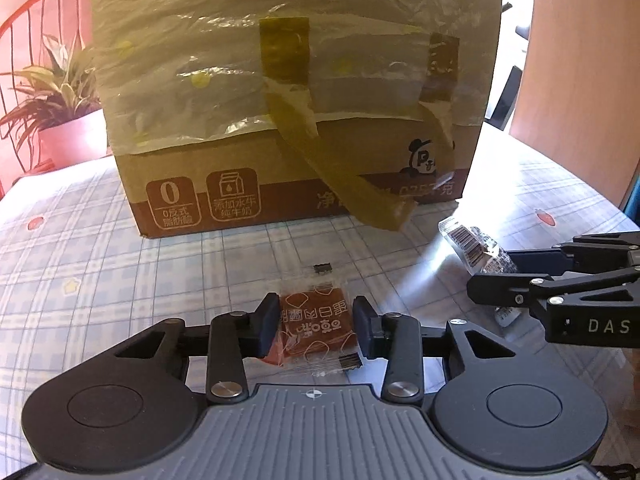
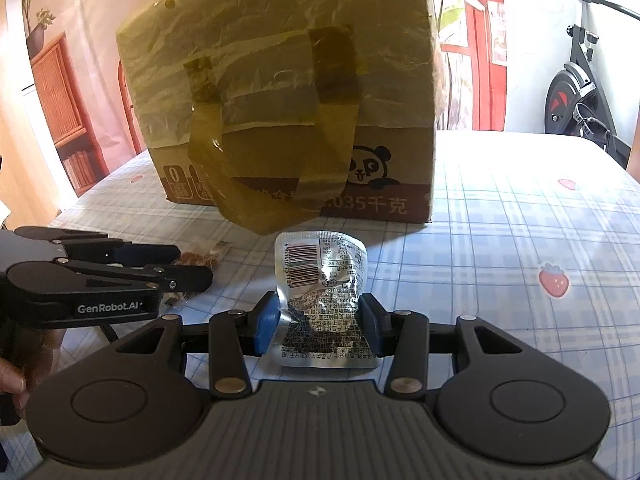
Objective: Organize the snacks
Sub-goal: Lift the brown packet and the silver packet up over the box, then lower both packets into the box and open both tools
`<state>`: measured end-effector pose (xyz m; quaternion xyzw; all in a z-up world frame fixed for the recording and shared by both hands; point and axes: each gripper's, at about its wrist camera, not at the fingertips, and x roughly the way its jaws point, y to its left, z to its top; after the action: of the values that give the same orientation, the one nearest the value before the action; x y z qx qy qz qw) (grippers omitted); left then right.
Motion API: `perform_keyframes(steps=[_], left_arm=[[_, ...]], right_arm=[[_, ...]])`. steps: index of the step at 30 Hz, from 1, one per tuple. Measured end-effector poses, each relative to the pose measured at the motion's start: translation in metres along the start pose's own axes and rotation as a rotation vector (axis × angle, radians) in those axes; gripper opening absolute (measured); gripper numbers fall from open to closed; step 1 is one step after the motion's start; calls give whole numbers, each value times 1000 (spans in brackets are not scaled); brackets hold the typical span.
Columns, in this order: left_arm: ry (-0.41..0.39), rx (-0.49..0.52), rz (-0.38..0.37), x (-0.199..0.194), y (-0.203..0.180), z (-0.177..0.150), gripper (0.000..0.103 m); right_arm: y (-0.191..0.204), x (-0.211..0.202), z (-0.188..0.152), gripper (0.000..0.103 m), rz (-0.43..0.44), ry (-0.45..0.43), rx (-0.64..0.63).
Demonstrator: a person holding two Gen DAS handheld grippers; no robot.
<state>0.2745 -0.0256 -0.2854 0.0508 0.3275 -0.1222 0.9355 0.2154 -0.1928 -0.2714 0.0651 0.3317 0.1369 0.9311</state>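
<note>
My left gripper (image 1: 316,330) is shut on a flat brown snack packet (image 1: 318,326) in clear wrap, held just above the checked tablecloth (image 1: 100,264). My right gripper (image 2: 318,328) is shut on a silver foil snack pouch (image 2: 324,292) with a barcode, standing upright between the pads. The pouch (image 1: 476,250) and right gripper (image 1: 500,276) also show at the right of the left wrist view. The left gripper (image 2: 192,270) and its brown packet (image 2: 200,258) show at the left of the right wrist view. A taped cardboard box (image 1: 296,96) stands behind both; it also fills the right wrist view (image 2: 288,92).
A potted plant (image 1: 60,108) and a red wire chair back (image 1: 44,12) stand to the left beyond the table. Loose brown tape strips (image 1: 344,176) hang down the box front. An exercise bike (image 2: 580,80) stands far right off the table.
</note>
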Motion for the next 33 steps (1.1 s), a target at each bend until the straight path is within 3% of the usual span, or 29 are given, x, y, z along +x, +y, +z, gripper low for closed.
perform_keyframes(steps=[10, 18, 27, 33], left_arm=[[-51, -28, -15, -36, 11, 7, 42], [-173, -20, -24, -89, 18, 29, 42], [-381, 53, -62, -148, 18, 104, 42], [-448, 70, -114, -147, 11, 168, 42]], right_arm=[[5, -16, 4, 46, -2, -37, -3], [14, -54, 18, 46, -4, -120, -15], [25, -108, 84, 46, 28, -331, -57], [26, -115, 144, 46, 28, -431, -86]])
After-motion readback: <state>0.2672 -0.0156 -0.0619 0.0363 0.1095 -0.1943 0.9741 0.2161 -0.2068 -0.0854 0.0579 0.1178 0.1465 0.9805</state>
